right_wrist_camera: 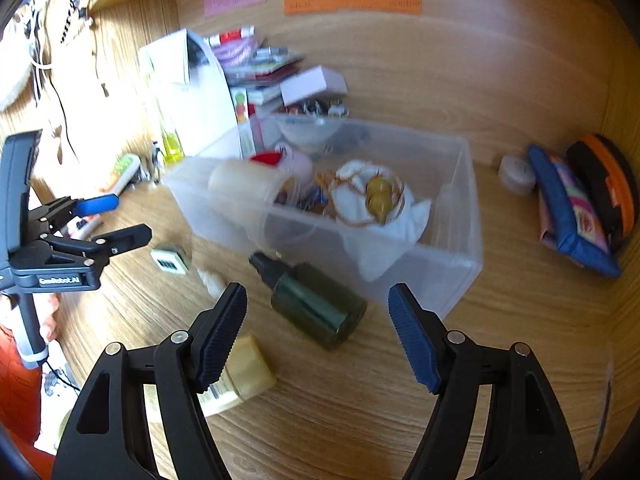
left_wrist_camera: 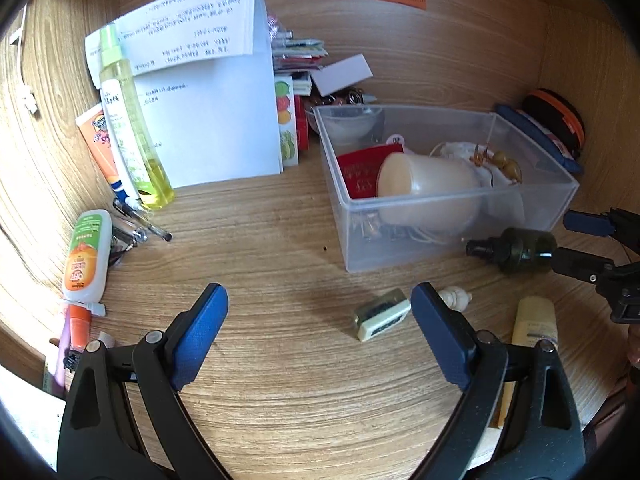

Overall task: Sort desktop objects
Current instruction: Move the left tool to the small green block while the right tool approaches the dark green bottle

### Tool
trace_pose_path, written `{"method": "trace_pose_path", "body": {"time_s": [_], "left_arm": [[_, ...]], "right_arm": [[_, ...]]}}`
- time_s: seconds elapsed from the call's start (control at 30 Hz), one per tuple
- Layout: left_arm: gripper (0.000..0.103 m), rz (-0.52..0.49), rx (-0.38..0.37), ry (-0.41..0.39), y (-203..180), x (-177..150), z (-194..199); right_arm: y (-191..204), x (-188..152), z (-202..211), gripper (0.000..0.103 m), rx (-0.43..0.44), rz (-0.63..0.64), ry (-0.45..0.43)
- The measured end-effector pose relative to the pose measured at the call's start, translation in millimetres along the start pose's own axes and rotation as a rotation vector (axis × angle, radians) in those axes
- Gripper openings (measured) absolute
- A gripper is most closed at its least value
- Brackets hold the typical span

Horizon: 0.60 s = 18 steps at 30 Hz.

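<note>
Dark green bottle (right_wrist_camera: 316, 304), black-capped, lies on its side; both tongs (left_wrist_camera: 320, 332) (right_wrist_camera: 318, 332) released

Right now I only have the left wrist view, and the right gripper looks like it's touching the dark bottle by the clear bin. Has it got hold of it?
Observer: No. In the right wrist view the right gripper has its fingers wide open. The dark bottle lies on the desk between them, ungripped.
Operator: Anything crowding that grasp?
Observer: A cream tube lies close by, partly hidden behind the finger on the picture's left.
Operator: Anything past the bin that I can't see?
Observer: Yes, beyond the clear bin a small round white container sits beside the blue pouch.
</note>
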<state>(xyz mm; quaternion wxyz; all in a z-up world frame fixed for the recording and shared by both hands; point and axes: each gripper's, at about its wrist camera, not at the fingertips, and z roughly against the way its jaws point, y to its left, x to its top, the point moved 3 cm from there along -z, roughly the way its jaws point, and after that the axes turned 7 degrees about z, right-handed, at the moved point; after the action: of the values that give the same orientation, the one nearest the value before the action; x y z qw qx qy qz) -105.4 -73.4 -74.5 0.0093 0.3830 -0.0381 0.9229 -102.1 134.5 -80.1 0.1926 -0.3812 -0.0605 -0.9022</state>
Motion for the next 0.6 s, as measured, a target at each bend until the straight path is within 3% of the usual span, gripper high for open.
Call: {"method": "trace_pose_path", "body": {"time_s": [0.3,0.6], "left_arm": [[0.094,-0.036,-0.02,0.04,-5,-8,-14],[0.094,-0.072,-0.022,0.067,-13,-11,-27]], "right_arm": [[5,-5,-31,0.07,0.002,0.025,0.084],[12,-2,-46,0.07,0.016,0.033,0.099]]}}
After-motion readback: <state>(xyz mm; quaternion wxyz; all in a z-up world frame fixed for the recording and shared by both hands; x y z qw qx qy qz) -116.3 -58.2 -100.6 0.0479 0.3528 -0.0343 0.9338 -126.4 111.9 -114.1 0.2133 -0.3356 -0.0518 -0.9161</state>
